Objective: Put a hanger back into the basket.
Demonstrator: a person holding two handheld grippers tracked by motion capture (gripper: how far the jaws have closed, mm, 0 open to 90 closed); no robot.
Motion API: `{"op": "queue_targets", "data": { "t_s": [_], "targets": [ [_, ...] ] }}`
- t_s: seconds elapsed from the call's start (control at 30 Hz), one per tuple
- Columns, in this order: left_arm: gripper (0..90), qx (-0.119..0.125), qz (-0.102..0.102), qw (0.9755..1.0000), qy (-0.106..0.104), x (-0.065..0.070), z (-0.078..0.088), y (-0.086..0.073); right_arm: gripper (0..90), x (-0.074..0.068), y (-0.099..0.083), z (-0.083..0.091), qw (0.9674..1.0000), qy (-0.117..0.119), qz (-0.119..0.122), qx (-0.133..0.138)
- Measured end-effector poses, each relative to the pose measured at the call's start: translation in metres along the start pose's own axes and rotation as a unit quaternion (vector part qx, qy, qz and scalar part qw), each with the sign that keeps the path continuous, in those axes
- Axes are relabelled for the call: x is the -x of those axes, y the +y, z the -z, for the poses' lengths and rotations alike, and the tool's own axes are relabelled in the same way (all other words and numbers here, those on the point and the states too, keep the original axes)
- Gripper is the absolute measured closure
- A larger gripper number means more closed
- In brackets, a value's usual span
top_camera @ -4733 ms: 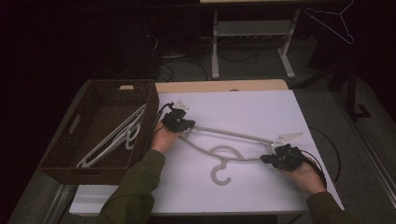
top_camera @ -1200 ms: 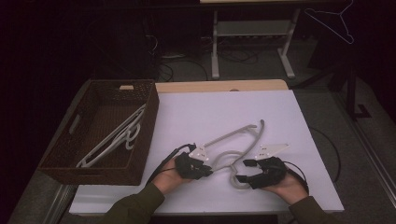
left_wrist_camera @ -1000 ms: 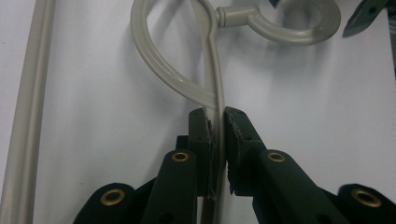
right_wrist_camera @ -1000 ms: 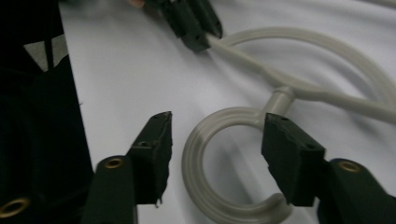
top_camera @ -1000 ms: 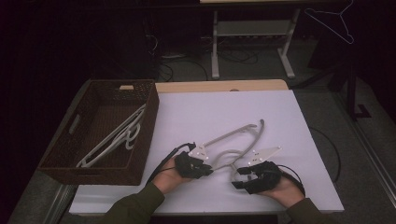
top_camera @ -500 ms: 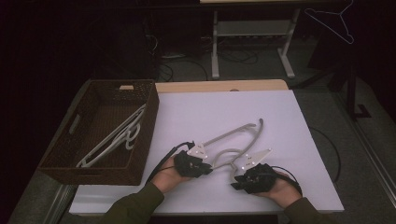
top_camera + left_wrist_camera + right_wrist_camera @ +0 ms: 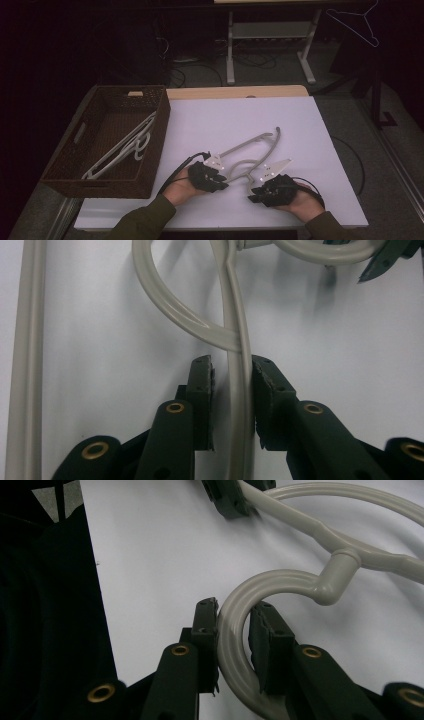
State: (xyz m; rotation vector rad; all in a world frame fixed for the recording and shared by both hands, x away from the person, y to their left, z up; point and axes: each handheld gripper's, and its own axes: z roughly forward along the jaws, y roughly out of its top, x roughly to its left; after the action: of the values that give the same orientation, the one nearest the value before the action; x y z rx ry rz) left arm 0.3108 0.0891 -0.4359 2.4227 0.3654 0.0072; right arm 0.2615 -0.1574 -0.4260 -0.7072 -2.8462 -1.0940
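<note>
Hanger (image 7: 239,390) cut off by the top and bottom edges in the left gripper view, its hook (image 7: 235,630) running out past the bottom edge in the right gripper view and its arm past the right edge there. From above, jaw tips of the left gripper (image 7: 220,176) and right gripper (image 7: 256,192) too small and dark to separate from the hands, and contact with the hanger there unreadable; in the left gripper view, perhaps a thin gap on one side of the bar. Hangers in the basket (image 7: 90,165) tangled and partly hidden by its near wall, count uncertain; forearms cut off at the bottom edge.
</note>
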Motion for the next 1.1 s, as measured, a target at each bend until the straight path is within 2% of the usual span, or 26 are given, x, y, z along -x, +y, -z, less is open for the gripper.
{"op": "queue_targets", "data": {
  "t_s": [0.07, 0.2, 0.23, 0.3, 0.33, 0.37, 0.4, 0.43, 0.53, 0.57, 0.6, 0.63, 0.7, 0.83, 1.1],
  "targets": [
    [79.7, 0.0, -0.004, 1.0, -0.006, 0.0, -0.001, 0.002, 73.3, 0.0, 0.0, 0.0, 1.0, -0.001, 0.003, 0.0],
    [80.7, -0.002, 0.002, 1.0, -0.005, 0.001, 0.0, 0.004, 73.0, 0.0, 0.0, 0.001, 1.0, -0.002, 0.004, 0.001],
    [81.0, -0.002, 0.0, 1.0, -0.002, 0.001, 0.001, 0.004, 72.0, -0.001, 0.0, 0.001, 1.0, 0.002, -0.005, 0.007],
    [81.4, 0.0, 0.0, 1.0, 0.001, 0.0, 0.002, 0.004, 55.3, 0.0, 0.0, 0.006, 0.9997, -0.004, 0.0, 0.023],
    [81.4, 0.003, 0.002, 1.0, 0.001, -0.001, 0.003, 0.004, 55.3, 0.0, 0.0, 0.006, 0.9997, -0.004, 0.0, 0.023],
    [81.5, 0.006, 0.002, 1.0, 0.004, -0.001, 0.004, 0.004, 48.1, 0.0, 0.0, 0.009, 0.9995, -0.006, -0.006, 0.031],
    [81.6, 0.009, 0.003, 0.9999, 0.007, -0.002, 0.006, 0.005, 34.5, 0.003, 0.0, 0.015, 0.998, -0.023, -0.009, 0.058],
    [81.6, 0.014, 0.003, 0.9998, 0.009, -0.002, 0.007, 0.005, 34.5, 0.003, 0.0, 0.015, 0.998, -0.023, -0.009, 0.058],
    [81.7, 0.021, 0.0, 0.9996, 0.02, -0.004, 0.016, 0.008, 21.9, 0.008, 0.0, 0.031, 0.9936, -0.047, -0.021, 0.1],
    [81.8, 0.025, 0.0, 0.9995, 0.021, -0.005, 0.019, 0.009, 19.3, 0.01, 0.0, 0.037, 0.9915, -0.055, -0.025, 0.115],
    [81.8, 0.029, -0.002, 0.9993, 0.026, -0.007, 0.025, 0.01, 16.3, 0.013, -0.001, 0.049, 0.9865, -0.072, -0.028, 0.144],
    [81.8, 0.029, -0.002, 0.9993, 0.026, -0.007, 0.025, 0.01, 16.3, 0.013, -0.001, 0.049, 0.9865, -0.072, -0.028, 0.144],
    [81.9, 0.036, 0.004, 0.9989, 0.029, -0.009, 0.031, 0.011, 15.5, 0.014, -0.002, 0.06, 0.982, -0.086, -0.032, 0.165],
    [82.1, 0.051, 0.017, 0.998, 0.032, -0.011, 0.044, 0.015, 14.3, 0.016, -0.007, 0.077, 0.9752, -0.098, -0.039, 0.195],
    [82.1, 0.068, 0.025, 0.9965, 0.04, -0.015, 0.075, 0.031, 13.7, 0.024, -0.021, 0.077, 0.9733, -0.105, -0.059, 0.196]
  ]
}}
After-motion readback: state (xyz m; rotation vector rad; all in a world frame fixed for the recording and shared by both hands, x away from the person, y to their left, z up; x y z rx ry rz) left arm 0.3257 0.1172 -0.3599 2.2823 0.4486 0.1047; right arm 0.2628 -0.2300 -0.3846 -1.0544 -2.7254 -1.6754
